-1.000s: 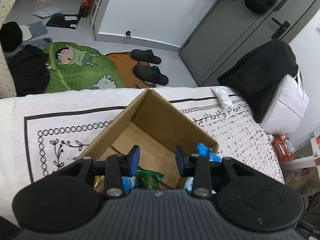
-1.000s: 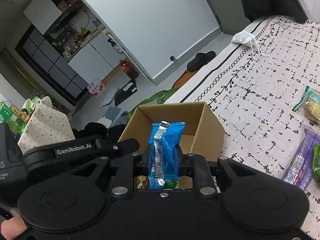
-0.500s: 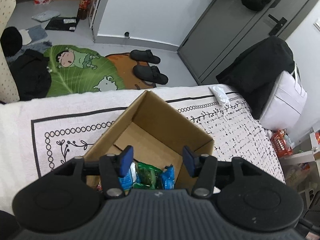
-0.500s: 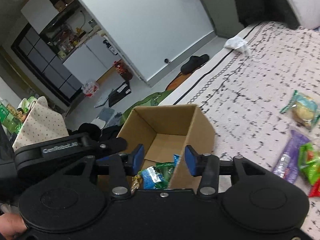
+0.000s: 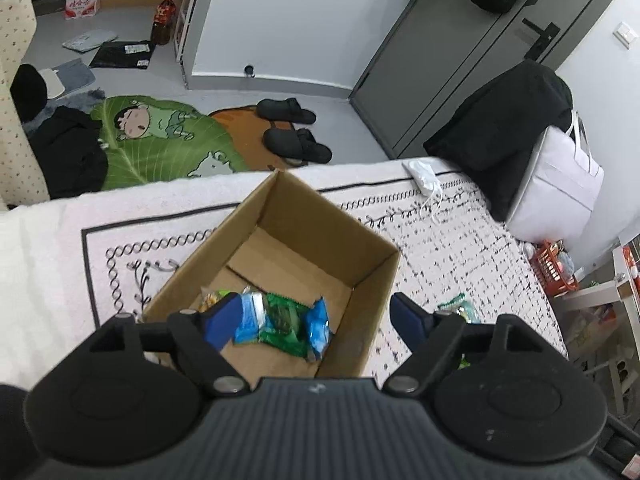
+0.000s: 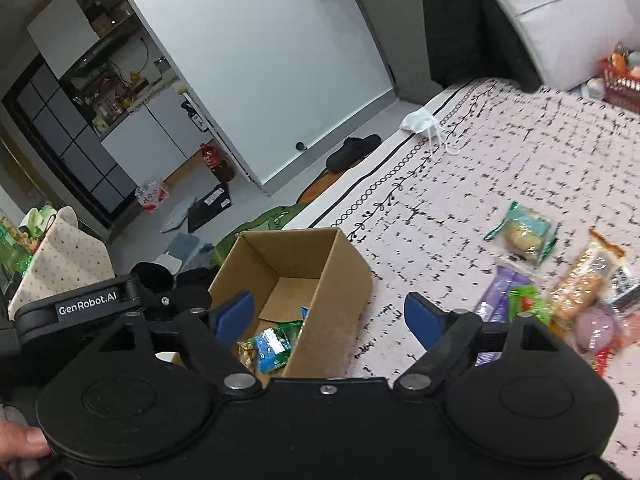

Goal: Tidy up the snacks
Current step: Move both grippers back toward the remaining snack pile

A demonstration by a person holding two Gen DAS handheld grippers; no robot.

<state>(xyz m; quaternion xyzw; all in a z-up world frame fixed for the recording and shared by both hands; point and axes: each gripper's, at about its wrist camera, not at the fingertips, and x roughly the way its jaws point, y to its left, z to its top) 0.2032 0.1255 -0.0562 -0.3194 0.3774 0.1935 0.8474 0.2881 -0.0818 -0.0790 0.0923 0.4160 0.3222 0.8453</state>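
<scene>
Several wrapped snacks (image 5: 280,320) already lie in the cardboard box (image 5: 372,240); more snack packets (image 6: 560,280) wait on the patterned cloth (image 6: 500,160). Left gripper (image 5: 316,316) and right gripper (image 6: 328,316) are opening, empty.

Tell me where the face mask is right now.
The face mask lies on the patterned blanket near its far edge, beyond the cardboard box, in both views.

Both wrist views look steeply down, close above cardboard box (image 5: 304,248) (image 6: 340,280); shared: box, patterned cloth (image 5: 440,240) (image 6: 480,168).
</scene>
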